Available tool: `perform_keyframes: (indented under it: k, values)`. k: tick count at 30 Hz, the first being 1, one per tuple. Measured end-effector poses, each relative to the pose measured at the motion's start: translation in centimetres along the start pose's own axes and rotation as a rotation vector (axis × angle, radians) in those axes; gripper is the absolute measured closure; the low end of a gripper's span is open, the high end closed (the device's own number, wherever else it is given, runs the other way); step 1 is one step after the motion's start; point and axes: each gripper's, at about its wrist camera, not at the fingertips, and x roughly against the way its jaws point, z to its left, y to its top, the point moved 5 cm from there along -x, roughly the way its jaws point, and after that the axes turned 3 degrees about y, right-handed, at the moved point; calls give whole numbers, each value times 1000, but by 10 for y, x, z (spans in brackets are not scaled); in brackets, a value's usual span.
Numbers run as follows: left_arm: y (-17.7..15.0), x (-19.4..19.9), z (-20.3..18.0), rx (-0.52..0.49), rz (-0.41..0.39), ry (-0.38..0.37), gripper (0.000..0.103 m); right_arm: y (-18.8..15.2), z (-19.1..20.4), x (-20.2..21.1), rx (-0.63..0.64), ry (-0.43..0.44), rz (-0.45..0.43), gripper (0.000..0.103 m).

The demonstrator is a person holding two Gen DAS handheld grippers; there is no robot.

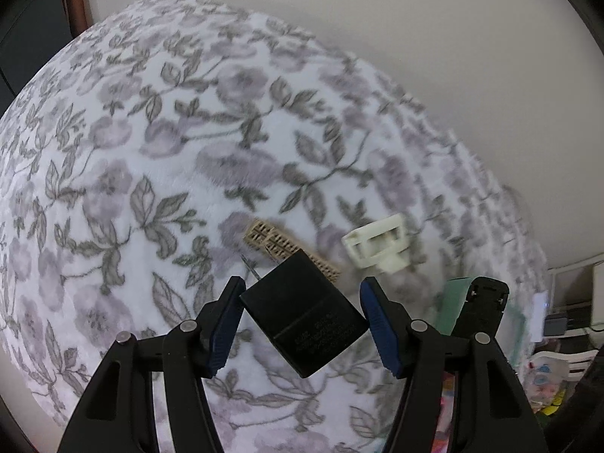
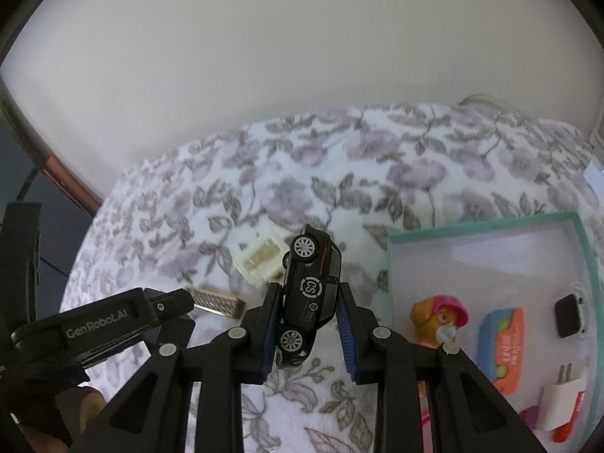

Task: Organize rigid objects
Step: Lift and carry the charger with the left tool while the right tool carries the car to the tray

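Clamped between the pads of the right gripper (image 2: 309, 324), a black toy car (image 2: 307, 298) stands nose-up, its long axis along the fingers. Its goal, the teal box (image 2: 487, 226), lies just right of this gripper, making this the nearer hand. Farther from that box, the left gripper (image 1: 302, 321) pinches a black block (image 1: 305, 313) by its corners.

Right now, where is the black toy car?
In the right wrist view, the black toy car is clamped in the right gripper, above the floral blanket, left of the teal box.
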Motion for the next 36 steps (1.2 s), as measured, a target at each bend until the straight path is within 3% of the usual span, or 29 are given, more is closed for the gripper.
perform_keyframes:
  k: [10,19,26,36]
  values:
    - [6,60,-28,-40,-140,-74,39,34,-19,68,-64,11,-130,73]
    - [-12,92,-83,-162,-197,-139,39,57,-66,136,-69,-123,-251,73]
    - [-39,83,-126,-264,-147,-193,39,59,-113,172,-84,-267,-268,73]
    - [-83,50,-172,-392,-40,-196,39,51,-150,180,-118,-324,-224,73]
